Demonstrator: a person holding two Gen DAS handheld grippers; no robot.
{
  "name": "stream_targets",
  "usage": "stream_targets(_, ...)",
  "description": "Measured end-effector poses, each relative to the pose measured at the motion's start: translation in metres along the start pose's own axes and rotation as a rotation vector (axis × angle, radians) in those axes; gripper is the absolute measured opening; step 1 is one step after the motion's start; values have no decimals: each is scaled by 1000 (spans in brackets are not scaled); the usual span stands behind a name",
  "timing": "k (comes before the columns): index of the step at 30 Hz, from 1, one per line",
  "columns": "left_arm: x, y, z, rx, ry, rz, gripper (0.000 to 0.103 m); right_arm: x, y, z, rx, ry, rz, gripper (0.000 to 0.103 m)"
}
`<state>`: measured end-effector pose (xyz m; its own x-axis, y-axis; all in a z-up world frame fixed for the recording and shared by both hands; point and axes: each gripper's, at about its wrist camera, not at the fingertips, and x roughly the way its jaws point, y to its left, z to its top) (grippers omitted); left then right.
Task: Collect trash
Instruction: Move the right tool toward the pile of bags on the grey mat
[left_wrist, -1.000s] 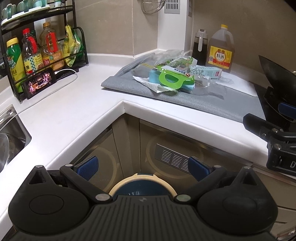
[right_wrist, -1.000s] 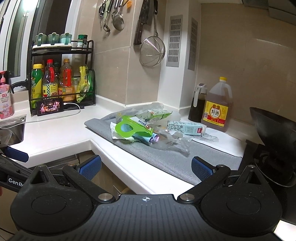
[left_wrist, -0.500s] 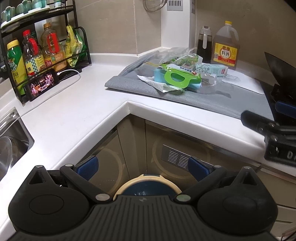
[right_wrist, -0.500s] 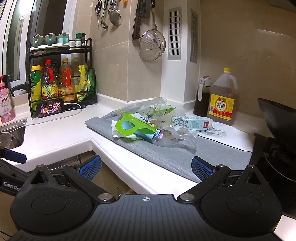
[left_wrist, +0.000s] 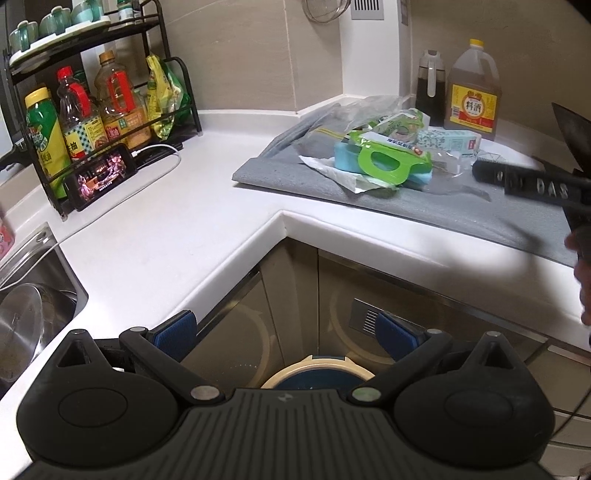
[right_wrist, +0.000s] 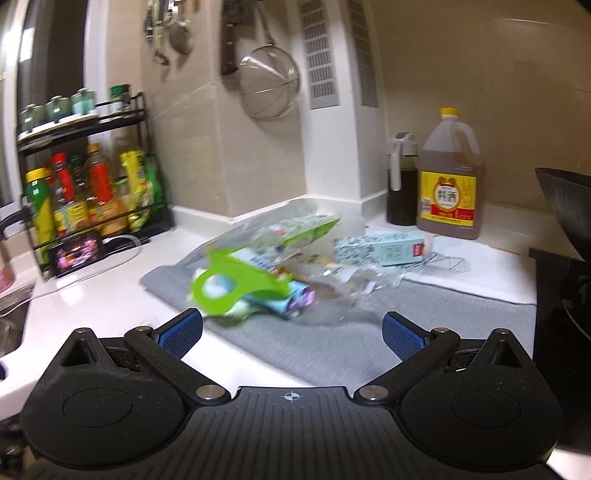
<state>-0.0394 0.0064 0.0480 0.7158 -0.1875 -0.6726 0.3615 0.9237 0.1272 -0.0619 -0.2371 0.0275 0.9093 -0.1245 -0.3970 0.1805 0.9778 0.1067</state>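
Observation:
A heap of trash lies on a grey mat (left_wrist: 436, 210) (right_wrist: 332, 354): a green-handled wipes pack (left_wrist: 388, 162) (right_wrist: 236, 288), clear plastic bags (left_wrist: 369, 110) (right_wrist: 280, 236), a pale blue carton (left_wrist: 450, 142) (right_wrist: 388, 251) and crumpled paper (left_wrist: 340, 177). My left gripper (left_wrist: 286, 332) stands open in front of the counter corner, above a round bin (left_wrist: 317, 373) with a cream rim. My right gripper (right_wrist: 291, 330) is open over the mat's front edge, close to the wipes pack, with nothing between its fingers. Its body (left_wrist: 532, 184) shows at the right in the left wrist view.
A black rack (left_wrist: 92, 110) with bottles and a phone (left_wrist: 99, 177) stands at the back left, a sink (left_wrist: 33, 306) with a pot at the left. A large vinegar jug (right_wrist: 448, 181) and dark bottle (right_wrist: 400, 184) stand by the wall, a black wok (right_wrist: 565, 206) at the right.
My right gripper has moved forward and up over the mat toward the trash heap. My left gripper has risen slightly and stays over the bin.

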Motion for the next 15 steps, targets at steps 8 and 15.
stream_targets(8, 14, 1, 7, 1, 33, 27, 103, 61, -40, 25, 27, -14, -63, 103)
stream_targets(15, 22, -4, 13, 35, 55, 69, 103, 136, -46, 28, -140, 84, -102, 103)
